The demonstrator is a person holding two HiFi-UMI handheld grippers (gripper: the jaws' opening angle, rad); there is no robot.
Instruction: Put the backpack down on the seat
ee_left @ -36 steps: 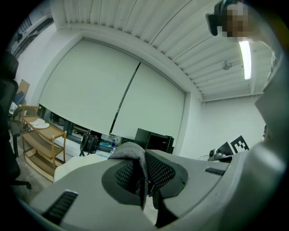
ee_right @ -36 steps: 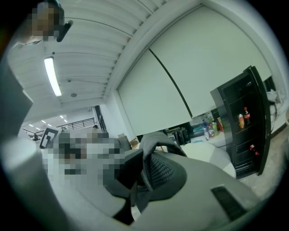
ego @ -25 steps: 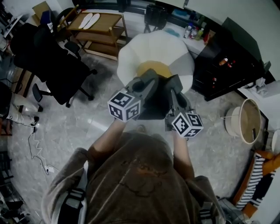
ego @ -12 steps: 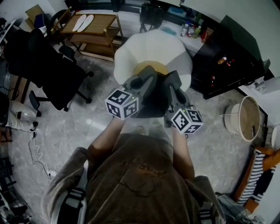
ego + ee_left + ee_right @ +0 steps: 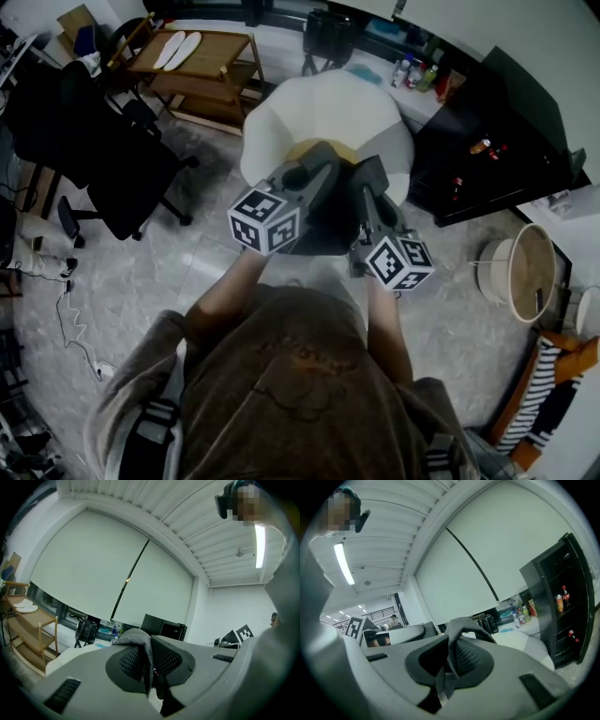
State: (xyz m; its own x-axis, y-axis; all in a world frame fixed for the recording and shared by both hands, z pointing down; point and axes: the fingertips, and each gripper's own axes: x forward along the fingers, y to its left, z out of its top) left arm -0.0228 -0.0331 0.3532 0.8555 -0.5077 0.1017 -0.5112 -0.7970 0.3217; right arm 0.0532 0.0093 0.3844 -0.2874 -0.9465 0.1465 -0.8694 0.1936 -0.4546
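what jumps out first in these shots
Mid-frame in the head view, the left gripper and right gripper, with their marker cubes, are both shut on a dark backpack held between them. Just beyond stands a big white shell-shaped chair with a yellow cushion on its seat.

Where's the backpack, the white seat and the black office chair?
backpack (image 5: 328, 230), head view, its dark body.
white seat (image 5: 319, 103), head view, its white shell.
black office chair (image 5: 103, 141), head view, its black middle.
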